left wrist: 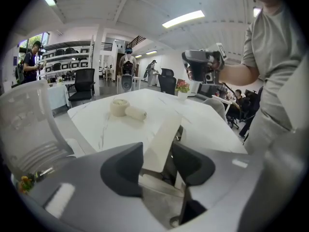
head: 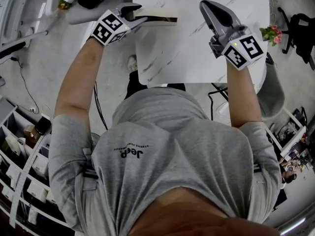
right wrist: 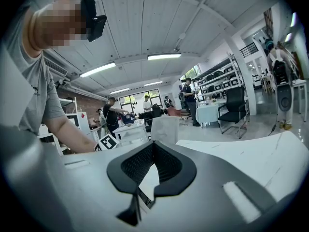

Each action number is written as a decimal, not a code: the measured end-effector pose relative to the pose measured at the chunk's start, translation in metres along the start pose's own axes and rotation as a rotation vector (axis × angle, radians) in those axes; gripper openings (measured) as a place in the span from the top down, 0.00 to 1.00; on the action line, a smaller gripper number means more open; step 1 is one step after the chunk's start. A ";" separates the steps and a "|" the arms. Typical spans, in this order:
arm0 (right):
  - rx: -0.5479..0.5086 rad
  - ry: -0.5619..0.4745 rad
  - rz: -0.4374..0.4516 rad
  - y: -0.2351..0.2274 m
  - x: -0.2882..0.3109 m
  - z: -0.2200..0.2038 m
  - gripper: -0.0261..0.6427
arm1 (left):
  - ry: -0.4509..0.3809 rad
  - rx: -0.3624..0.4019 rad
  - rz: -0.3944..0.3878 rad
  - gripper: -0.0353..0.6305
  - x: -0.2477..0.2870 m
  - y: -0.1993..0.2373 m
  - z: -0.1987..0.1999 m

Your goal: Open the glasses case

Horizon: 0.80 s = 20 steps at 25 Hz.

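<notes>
A cream glasses case (head: pixel 158 18) lies at the left edge of the white marble table (head: pixel 197 53). My left gripper (head: pixel 140 14) reaches in from the left onto the case's near end. In the left gripper view the pale lid (left wrist: pixel 161 139) stands between the dark pads (left wrist: pixel 123 170), which sit against its sides, and a dark gap shows under the lid. My right gripper (head: pixel 205 5) hovers over the table's right part, shut with nothing in it. In the right gripper view, its pads (right wrist: pixel 140 163) meet in front of a white block (right wrist: pixel 165 128), probably the case.
A tape roll (left wrist: pixel 119 107) and a cream cylinder (left wrist: pixel 135 113) sit on the table beyond the case. A small flower pot (head: pixel 272 33) stands by the table's right side. A white chair back (left wrist: pixel 29 129) rises close on the left. People and office chairs fill the room behind.
</notes>
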State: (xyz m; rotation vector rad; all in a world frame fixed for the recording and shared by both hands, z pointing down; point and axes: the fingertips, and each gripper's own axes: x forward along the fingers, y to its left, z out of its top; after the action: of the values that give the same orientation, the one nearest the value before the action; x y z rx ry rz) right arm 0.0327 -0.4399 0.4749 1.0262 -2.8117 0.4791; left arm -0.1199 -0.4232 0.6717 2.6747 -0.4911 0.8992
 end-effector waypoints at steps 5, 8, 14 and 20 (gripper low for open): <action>-0.002 -0.002 -0.001 0.000 -0.002 0.002 0.95 | -0.024 0.007 0.041 0.67 -0.002 0.007 0.007; -0.005 -0.002 -0.005 -0.001 -0.003 0.003 0.95 | -0.029 -0.004 0.063 0.70 -0.002 0.013 0.010; 0.007 -0.004 -0.016 -0.004 -0.007 0.000 0.95 | -0.019 -0.036 0.095 0.72 0.002 0.029 0.013; 0.011 -0.005 -0.025 -0.007 -0.011 -0.002 0.95 | -0.018 -0.087 0.119 0.72 0.007 0.044 0.014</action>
State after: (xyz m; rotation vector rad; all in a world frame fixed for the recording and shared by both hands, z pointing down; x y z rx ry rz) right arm 0.0453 -0.4373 0.4763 1.0655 -2.8001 0.4911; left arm -0.1245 -0.4696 0.6720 2.5996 -0.6845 0.8653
